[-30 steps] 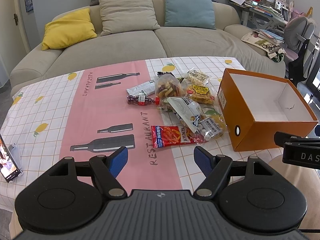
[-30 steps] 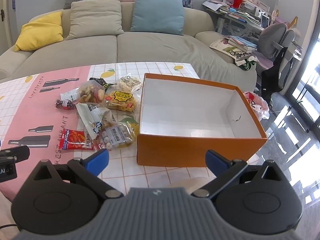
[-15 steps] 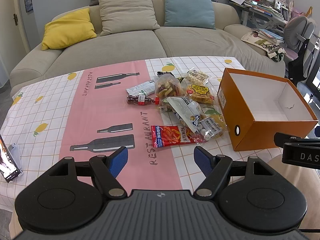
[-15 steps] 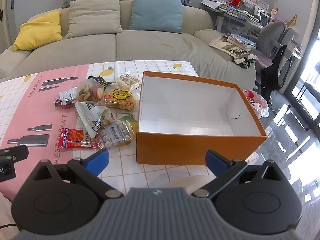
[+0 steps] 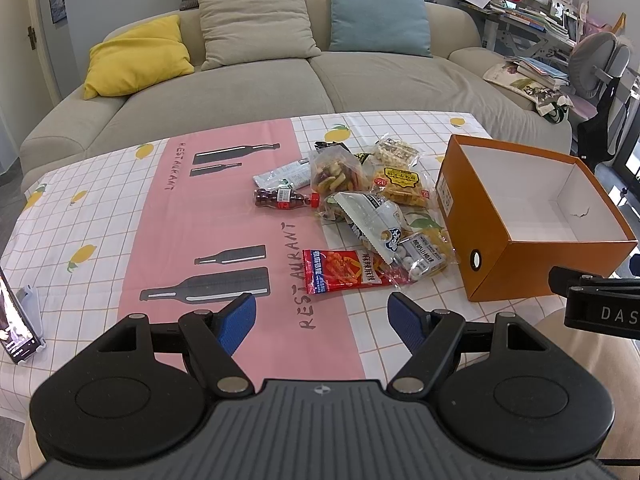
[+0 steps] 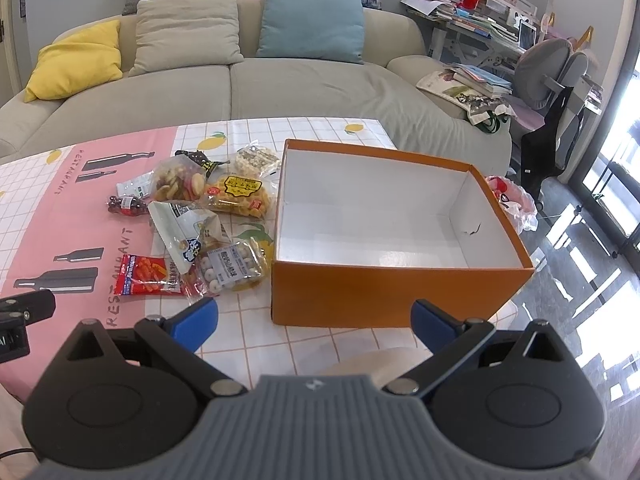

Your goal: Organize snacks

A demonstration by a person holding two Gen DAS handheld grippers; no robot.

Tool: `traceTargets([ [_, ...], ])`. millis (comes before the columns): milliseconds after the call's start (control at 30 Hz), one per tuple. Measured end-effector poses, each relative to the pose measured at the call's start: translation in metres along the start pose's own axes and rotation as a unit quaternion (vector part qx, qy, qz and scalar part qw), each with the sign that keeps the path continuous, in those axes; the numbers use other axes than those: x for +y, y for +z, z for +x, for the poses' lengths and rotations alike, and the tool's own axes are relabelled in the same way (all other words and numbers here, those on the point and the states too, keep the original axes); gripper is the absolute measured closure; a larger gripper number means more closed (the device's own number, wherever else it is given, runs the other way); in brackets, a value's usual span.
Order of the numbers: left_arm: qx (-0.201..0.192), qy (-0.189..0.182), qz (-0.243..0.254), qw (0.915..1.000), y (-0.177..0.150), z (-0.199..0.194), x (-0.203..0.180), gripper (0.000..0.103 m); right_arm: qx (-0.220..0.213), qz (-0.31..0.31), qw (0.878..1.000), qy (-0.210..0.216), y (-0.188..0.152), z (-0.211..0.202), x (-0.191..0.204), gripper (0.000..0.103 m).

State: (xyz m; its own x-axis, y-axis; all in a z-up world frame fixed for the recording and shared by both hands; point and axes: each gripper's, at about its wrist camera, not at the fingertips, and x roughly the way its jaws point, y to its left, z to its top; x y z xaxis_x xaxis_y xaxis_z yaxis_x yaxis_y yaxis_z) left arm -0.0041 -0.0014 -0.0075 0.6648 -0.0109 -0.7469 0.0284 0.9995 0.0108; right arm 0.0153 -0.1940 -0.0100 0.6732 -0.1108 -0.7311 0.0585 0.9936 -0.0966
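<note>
Several snack packs lie in a heap on the tablecloth: a red packet nearest me, a clear bag of white balls, a white-green bag, a yellow bag, a mixed-chip bag and a small dark bottle. An empty orange box stands right of the heap. My left gripper is open and empty, just short of the red packet. My right gripper is open and empty, before the box's near wall.
A phone on a stand sits at the table's left front edge. A beige sofa with cushions runs behind the table. A desk and grey chair stand at the right. The table's right edge lies just past the box.
The right gripper has edged slightly forward and left toward the box. The left gripper has barely moved. Both stay open.
</note>
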Motion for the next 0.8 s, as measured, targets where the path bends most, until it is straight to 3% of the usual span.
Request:
traceTargets([
  [200,-0.008,-0.004,0.001,1.0,0.0,0.004,0.003,0.019,-0.004,0.003,1.0,0.007,-0.002,0.004,0.002,0.003],
  [367,-0.02,-0.017,-0.007,0.9996,0.005,0.01,0.014,0.031,-0.059,-0.001,0.997,0.045,-0.006,0.002,0.011,0.004],
  [567,-0.016,-0.035,-0.015,0.9992,0.013,0.025,0.023,0.044,-0.083,-0.049,0.992,0.082,0.0,0.015,0.038,0.03],
  [667,-0.015,-0.037,-0.019,0.999,0.017,0.034,0.028,0.046,-0.074,-0.062,0.99,0.102,0.004,0.029,0.051,0.038],
  [800,-0.002,-0.054,-0.036,0.9979,0.022,0.051,0.037,0.046,-0.064,-0.085,0.987,0.12,0.01,0.051,0.07,0.039],
])
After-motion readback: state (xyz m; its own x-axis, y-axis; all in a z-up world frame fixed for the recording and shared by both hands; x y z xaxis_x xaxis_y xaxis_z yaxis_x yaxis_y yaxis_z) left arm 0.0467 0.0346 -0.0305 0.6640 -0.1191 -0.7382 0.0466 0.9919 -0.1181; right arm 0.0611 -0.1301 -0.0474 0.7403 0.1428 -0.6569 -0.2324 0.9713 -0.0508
